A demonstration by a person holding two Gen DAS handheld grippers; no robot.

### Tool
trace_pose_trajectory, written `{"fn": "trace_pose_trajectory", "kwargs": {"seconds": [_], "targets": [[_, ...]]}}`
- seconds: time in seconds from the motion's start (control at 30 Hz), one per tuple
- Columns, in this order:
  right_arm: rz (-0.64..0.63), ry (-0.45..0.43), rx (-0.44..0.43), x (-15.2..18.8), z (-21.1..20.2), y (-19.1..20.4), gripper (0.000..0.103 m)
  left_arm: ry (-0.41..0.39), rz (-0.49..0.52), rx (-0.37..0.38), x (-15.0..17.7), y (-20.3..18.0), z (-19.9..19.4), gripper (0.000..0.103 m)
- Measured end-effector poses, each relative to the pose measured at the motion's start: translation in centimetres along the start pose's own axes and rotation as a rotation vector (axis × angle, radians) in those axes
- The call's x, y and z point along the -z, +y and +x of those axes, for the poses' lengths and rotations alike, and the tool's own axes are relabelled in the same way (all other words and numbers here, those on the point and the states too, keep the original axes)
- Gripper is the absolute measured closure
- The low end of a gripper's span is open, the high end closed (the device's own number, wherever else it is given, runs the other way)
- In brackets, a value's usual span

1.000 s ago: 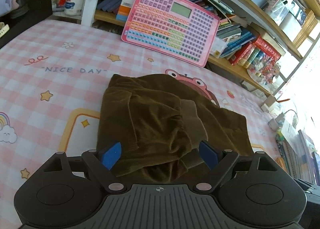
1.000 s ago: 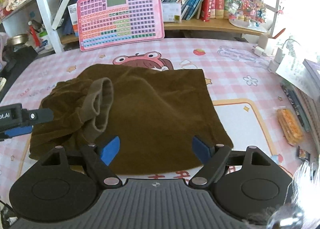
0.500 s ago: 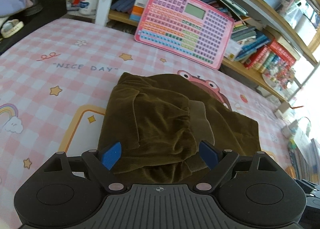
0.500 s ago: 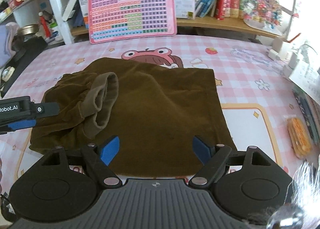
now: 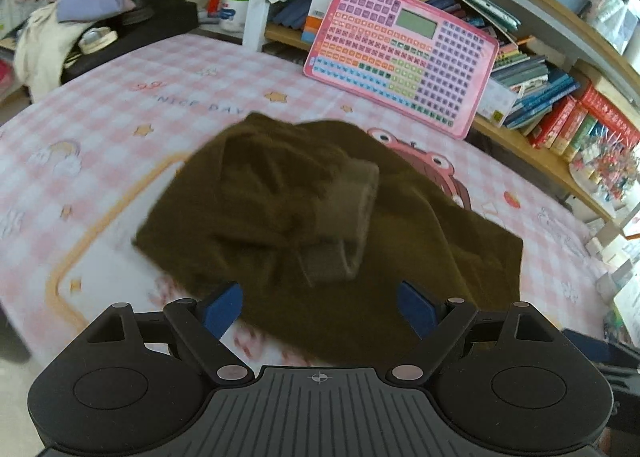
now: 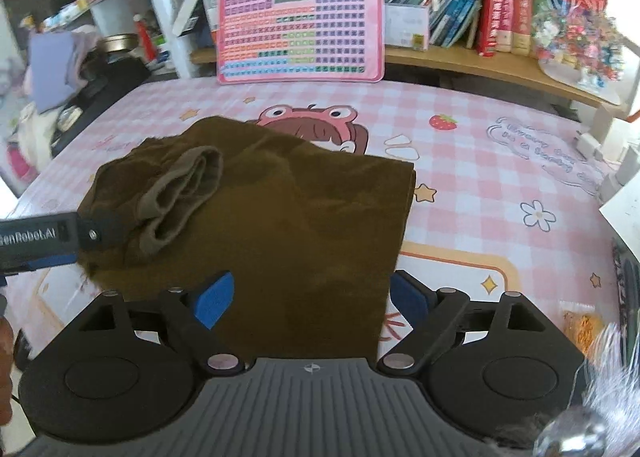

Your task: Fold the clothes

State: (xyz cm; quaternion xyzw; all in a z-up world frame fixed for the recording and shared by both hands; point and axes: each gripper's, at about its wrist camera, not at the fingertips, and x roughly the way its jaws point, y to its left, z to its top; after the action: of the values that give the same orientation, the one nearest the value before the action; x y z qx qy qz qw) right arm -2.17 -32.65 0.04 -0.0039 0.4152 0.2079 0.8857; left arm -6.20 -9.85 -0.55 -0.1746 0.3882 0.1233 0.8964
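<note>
A home bedroom: pink cartoon bedsheet point(image 6: 480, 129), crowded bookshelves point(image 6: 460, 57), toy keyboard point(image 6: 300, 17).

Both grippers have drawn back from the garment point(image 5: 320, 225): more pink checked sheet point(image 5: 120, 97) now shows in front of each. The right gripper point(image 6: 308, 297) has its jaws opening, now past the cloth's right edge. The left gripper point(image 5: 320, 307) has swung, its view blurred.

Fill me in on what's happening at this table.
A person holds a gripper in each hand over a brown garment lying partly folded on the pink checked tablecloth. The left gripper is open; the right gripper has its jaws opening. Neither grips the cloth. One ribbed cuff is bunched on top.
</note>
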Motion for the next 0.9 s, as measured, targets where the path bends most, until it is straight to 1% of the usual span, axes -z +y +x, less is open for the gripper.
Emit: {"fn": "trace_pose_trajectory", "kwargs": {"seconds": [0.13, 0.3, 0.4, 0.53, 0.67, 0.77, 0.9], "targets": [[-0.011, 0.037, -0.065, 0.7, 0.0, -1.8, 0.018, 0.013, -0.013, -0.052, 1.9, -1.5, -1.0, 0.015], [0.001, 0.075, -0.126, 1.5, 0.0, -3.2, 0.018, 0.022, -0.040, -0.103, 3.0, -2.4, -1.7, 0.015], [0.059, 0.107, -0.151, 1.9, 0.3, -4.4, 0.018, 0.029, -0.051, -0.117, 3.6, -2.8, -1.8, 0.015], [0.197, 0.148, -0.187, 2.2, 0.7, -6.9, 0.018, 0.029, -0.062, -0.128, 4.0, -3.0, -2.1, 0.015], [0.322, 0.187, -0.227, 2.4, 1.3, -8.6, 0.018, 0.009, -0.027, -0.151, 4.0, -3.5, -2.5, 0.015], [0.369, 0.211, -0.264, 2.7, 1.6, -9.1, 0.021, 0.007, -0.020, -0.154, 4.0, -3.7, -2.6, 0.015], [0.380, 0.232, -0.288, 2.8, 1.8, -9.1, 0.021, 0.011, -0.038, -0.136, 4.2, -3.8, -2.6, 0.015]]}}
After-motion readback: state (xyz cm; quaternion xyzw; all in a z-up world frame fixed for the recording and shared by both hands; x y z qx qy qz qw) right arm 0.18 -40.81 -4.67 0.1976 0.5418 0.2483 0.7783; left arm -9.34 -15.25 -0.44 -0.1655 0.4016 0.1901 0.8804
